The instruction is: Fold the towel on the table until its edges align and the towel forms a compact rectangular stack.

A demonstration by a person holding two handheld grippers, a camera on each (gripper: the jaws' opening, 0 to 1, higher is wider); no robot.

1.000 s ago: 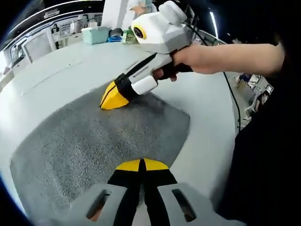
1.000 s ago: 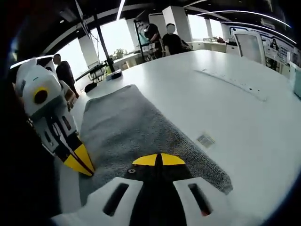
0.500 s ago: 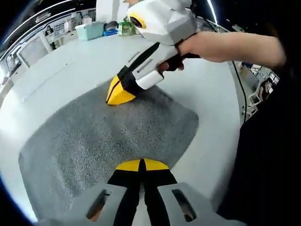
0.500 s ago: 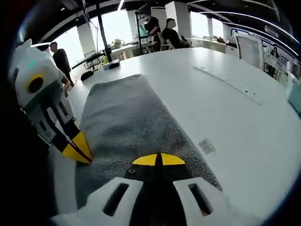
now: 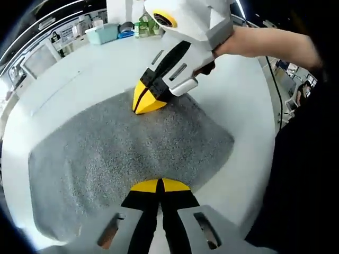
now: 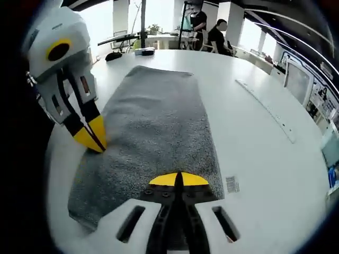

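Two closed jaw pairs, left hand-held gripper (image 5: pixel 159 185) and right hand-held gripper (image 6: pixel 178 179) pressing tips on flat grey towel (image 5: pixel 122 153), white tabletop (image 6: pixel 265 153), neither visibly gripping cloth.

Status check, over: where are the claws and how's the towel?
Left claw and right claw both shut, tips at the towel's near edge. Grey towel flat on the white table, not yet a compact stack. Nothing lying on it.

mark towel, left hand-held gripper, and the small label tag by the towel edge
towel (image 6: pixel 153 132): right gripper view, middle of the grey pile.
left hand-held gripper (image 6: pixel 95 140): right gripper view, yellow tips at the towel's edge.
label tag (image 6: pixel 232 184): right gripper view, centre of the tag.
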